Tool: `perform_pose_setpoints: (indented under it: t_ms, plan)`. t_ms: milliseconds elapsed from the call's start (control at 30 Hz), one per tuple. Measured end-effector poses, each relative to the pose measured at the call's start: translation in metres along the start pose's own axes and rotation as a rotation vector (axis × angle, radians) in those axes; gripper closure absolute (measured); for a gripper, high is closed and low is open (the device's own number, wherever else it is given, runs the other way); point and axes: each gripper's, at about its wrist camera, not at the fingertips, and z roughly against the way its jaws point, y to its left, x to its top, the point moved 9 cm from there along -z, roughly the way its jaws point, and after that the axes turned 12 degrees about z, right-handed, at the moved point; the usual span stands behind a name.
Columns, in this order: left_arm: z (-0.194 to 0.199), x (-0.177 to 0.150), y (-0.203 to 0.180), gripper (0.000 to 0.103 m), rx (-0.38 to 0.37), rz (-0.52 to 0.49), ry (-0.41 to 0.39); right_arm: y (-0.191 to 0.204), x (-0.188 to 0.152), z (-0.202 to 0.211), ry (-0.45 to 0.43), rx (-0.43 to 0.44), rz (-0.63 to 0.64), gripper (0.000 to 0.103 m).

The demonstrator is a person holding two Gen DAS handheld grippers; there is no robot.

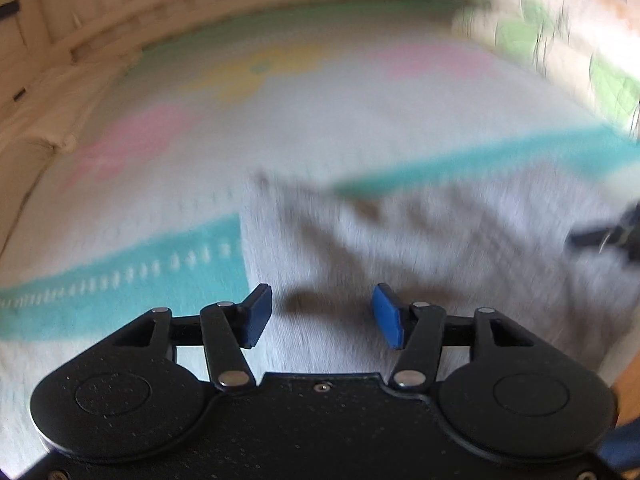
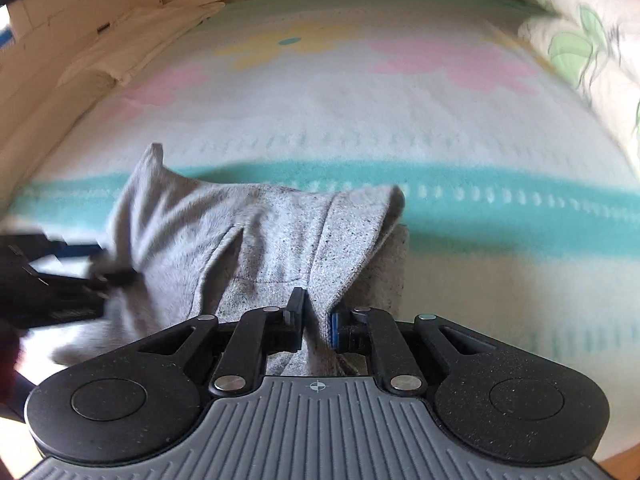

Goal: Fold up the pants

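Observation:
The grey speckled pants lie rumpled on a bed, partly doubled over, with one corner sticking up at the far left. My right gripper is shut on a raised fold of the pants' near edge, and the cloth fills the narrow gap between its pads. In the blurred left wrist view the pants spread out below my left gripper. It hangs open over the cloth, with nothing between its blue pads. The left gripper also shows as a dark blur at the pants' left edge.
A white blanket with a teal stripe and pink and yellow flowers covers the bed. A leaf-print pillow lies at the far right. A wooden slatted frame runs along the back and left, with a cream cloth against it.

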Motion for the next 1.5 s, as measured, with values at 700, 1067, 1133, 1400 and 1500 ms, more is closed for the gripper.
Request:
perform_pose_setpoints:
  t_ms: [700,1067,1133,1400,1500]
  plan:
    - [-0.039,0.038,0.047,0.039,0.093,0.289,0.051,-0.004,0.027,-0.038,-0.038,-0.158,0.033,0.071]
    - [-0.064,0.038,0.053,0.034,0.093,0.318,0.131,0.002,0.03,-0.05,-0.034,-0.183,0.08,0.062]
    - [-0.067,0.041,0.052,0.034,0.104,0.311,0.129,0.002,0.031,-0.05,-0.035,-0.181,0.08,0.061]
    - [-0.061,0.032,0.053,0.025,0.098,0.292,0.117,-0.005,0.022,-0.043,-0.049,-0.132,0.058,0.045]
    - [-0.052,0.019,0.06,0.022,0.079,0.291,0.104,-0.013,0.009,-0.042,-0.016,-0.134,0.025,0.03]
